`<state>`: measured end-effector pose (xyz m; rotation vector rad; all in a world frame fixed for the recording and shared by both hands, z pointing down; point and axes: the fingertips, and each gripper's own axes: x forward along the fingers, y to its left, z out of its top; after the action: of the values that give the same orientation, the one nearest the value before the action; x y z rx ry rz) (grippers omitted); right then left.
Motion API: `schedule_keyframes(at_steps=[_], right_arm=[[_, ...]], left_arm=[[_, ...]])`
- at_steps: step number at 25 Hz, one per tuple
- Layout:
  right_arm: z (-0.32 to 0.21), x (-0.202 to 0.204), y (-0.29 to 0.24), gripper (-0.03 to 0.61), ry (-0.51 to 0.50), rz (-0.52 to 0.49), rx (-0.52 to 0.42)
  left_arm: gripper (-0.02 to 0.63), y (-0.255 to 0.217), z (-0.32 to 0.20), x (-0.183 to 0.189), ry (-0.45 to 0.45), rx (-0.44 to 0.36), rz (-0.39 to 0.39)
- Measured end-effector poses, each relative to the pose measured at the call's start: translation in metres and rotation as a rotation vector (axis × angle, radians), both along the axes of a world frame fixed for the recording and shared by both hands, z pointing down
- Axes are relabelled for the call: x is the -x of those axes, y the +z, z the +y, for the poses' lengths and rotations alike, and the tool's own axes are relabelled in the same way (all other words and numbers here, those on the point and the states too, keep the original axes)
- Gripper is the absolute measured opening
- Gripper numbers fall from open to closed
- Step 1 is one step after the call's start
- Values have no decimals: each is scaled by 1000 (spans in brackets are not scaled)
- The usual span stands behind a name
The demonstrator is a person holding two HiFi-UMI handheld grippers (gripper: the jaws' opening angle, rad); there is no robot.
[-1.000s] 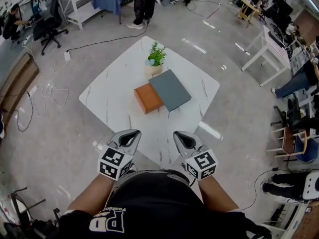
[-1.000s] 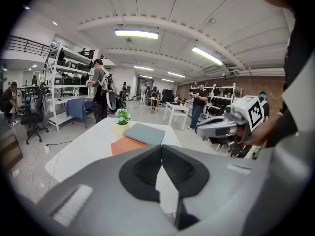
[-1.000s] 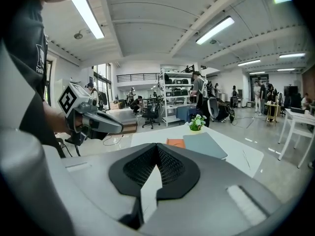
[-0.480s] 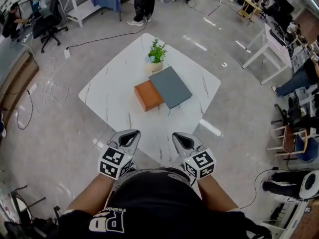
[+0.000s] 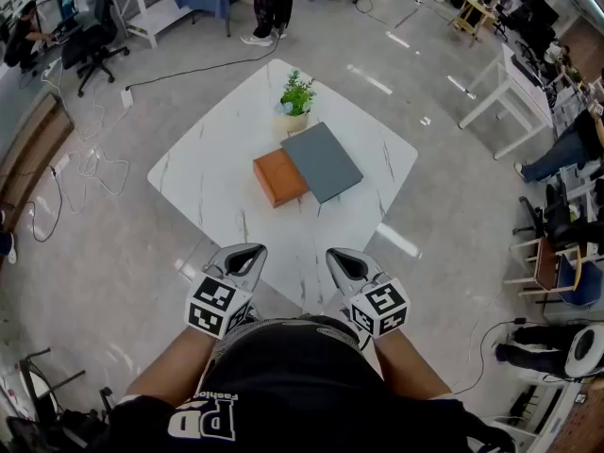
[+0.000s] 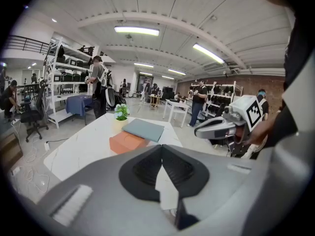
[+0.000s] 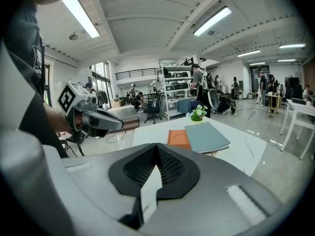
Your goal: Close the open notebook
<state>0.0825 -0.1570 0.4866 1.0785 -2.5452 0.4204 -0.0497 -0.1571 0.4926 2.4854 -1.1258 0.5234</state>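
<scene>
A flat grey notebook (image 5: 322,161) lies at the middle of the white marble table (image 5: 217,177), its cover facing up. Its left edge rests against an orange block (image 5: 280,177). Both show again in the left gripper view as the notebook (image 6: 143,129) and the block (image 6: 127,142), and in the right gripper view as the notebook (image 7: 206,136) and the block (image 7: 178,138). My left gripper (image 5: 247,252) and right gripper (image 5: 342,256) hang side by side near my body, short of the table's near corner. Each is shut and holds nothing.
A small potted plant (image 5: 296,95) stands just behind the notebook. Cables (image 5: 90,168) trail on the floor to the left. Another white table (image 5: 510,83) and seated people are at the right, with shelves and a standing person at the back.
Almost nothing: the head view has drifted slightly, and both grippers stay where they were, shut.
</scene>
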Motion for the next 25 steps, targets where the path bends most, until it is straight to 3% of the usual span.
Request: schedule_keyframes(at_steps=[25], right_arm=[[0,1,-3,-1,-11,-5,-4]], left_arm=[[58,-5,-1,-2,-6,-6,5]])
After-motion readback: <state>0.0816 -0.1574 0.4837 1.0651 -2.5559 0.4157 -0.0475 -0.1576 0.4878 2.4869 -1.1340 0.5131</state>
